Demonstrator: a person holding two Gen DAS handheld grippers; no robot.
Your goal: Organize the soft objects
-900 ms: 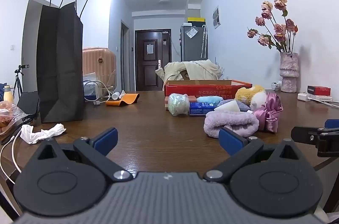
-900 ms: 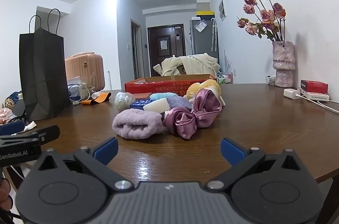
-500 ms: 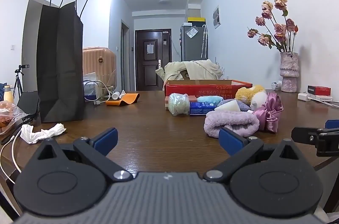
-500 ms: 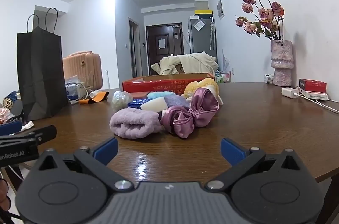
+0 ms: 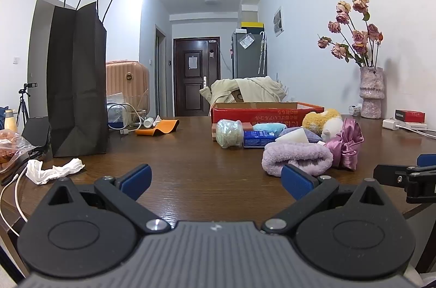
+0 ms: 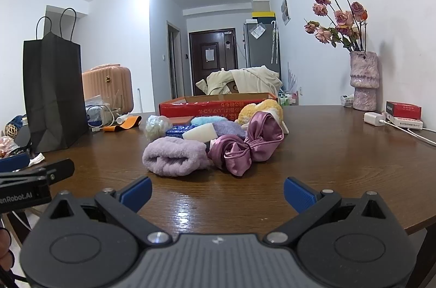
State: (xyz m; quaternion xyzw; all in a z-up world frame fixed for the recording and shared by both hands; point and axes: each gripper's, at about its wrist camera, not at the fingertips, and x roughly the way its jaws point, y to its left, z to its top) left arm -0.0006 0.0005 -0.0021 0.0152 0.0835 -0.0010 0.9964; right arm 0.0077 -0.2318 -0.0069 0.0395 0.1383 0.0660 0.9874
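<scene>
A rolled lilac towel lies on a brown wooden table at the near edge of a heap of soft things, with a pink satin bow touching its right side. Just behind the towel sit a white sponge, a lavender cloth, a pale blue fluffy piece and a blue packet; a yellow plush toy rests behind the bow, and a greenish mesh ball lies to the towel's left. Behind the heap stands a low red cardboard box. The right gripper hovers low over the table in front of the towel, its blue-tipped fingers spread wide and holding nothing. The left gripper hangs to the towel's left, its fingers likewise wide apart and empty, one tip overlapping the towel's near edge in the left wrist view. Far left of the towel stands a tall black paper bag with a crumpled white tissue before it; far right, a vase of dried roses stands by the wall
</scene>
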